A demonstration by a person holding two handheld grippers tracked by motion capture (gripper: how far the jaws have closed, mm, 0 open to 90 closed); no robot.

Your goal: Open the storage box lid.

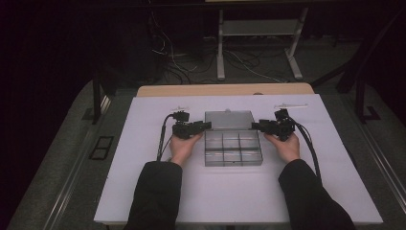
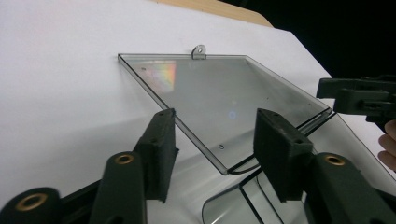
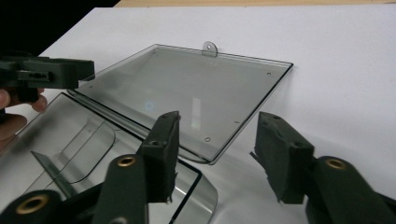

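so the clear organizer box (image 1: 233, 148) sits mid-frame on the white desk (image 1: 143, 191), lid (image 1: 229, 120) flat open behind it, my left gripper (image 1: 203, 126) and right gripper (image 1: 256, 125) jaws partway open holding nothing, so I'd back both off evenly without snagging the hinge.

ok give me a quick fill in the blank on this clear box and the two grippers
1. The lid of the clear plastic box lies ____ flat on the white table.
2. The box's tray is split into ____ compartments.
3. The left gripper and right gripper both have their jaws ____, gripping nothing.
4. The small tab sits on the lid's ____ edge, away from the person.

Missing words: open; six; open; far
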